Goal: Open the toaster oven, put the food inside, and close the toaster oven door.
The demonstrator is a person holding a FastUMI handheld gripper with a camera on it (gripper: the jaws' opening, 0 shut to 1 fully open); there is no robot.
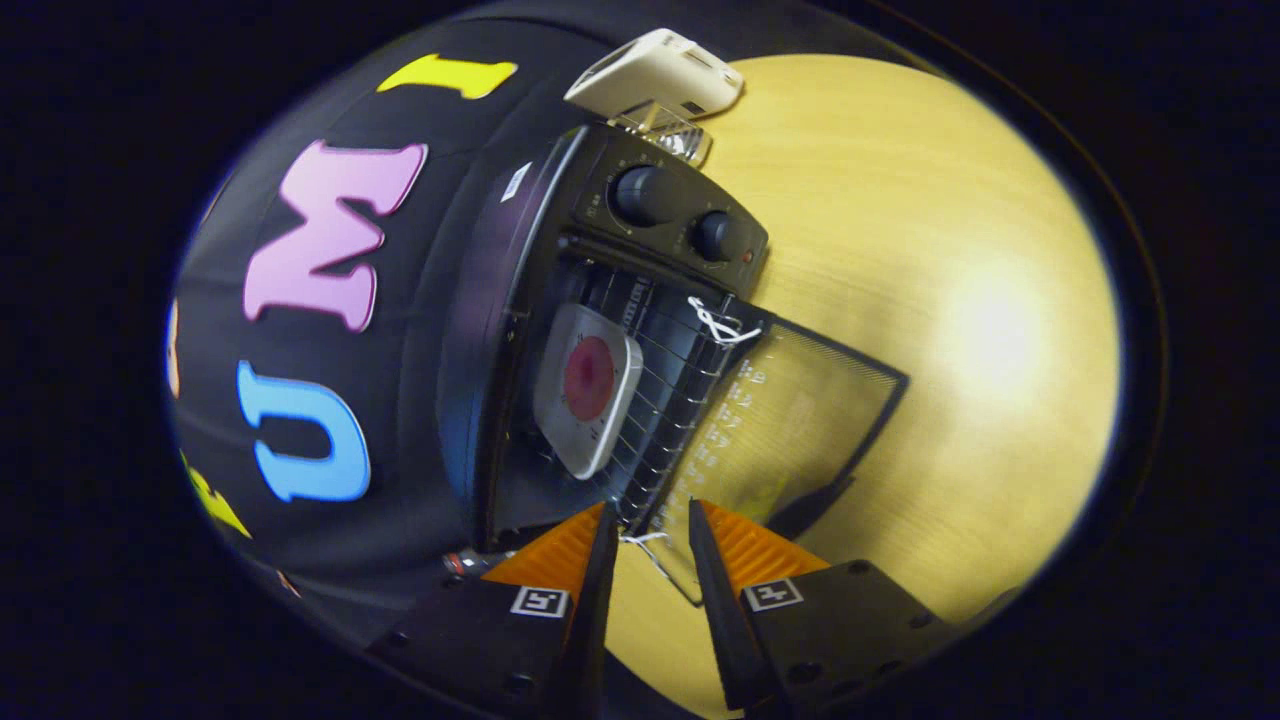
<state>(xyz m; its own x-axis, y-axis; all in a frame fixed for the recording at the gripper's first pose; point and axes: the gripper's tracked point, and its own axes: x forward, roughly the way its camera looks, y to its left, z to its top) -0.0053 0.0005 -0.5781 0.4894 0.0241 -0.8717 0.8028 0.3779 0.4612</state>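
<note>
Inside the toaster oven (560, 300), food plate (588, 388) on rack, door (790, 420) down on counter (950, 300), tool (648, 522) spread around door corner.

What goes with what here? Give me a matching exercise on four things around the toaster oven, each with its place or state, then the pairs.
Things:
1. plate of food
2. glass door
3. white box
4. gripper

Places or states:
A. swung open above the wooden table
B. fingers apart, at a corner of the door
C. on the wire rack inside the toaster oven
D. on the table, beyond the toaster oven

Pairs: 1-C, 2-A, 3-D, 4-B
</note>
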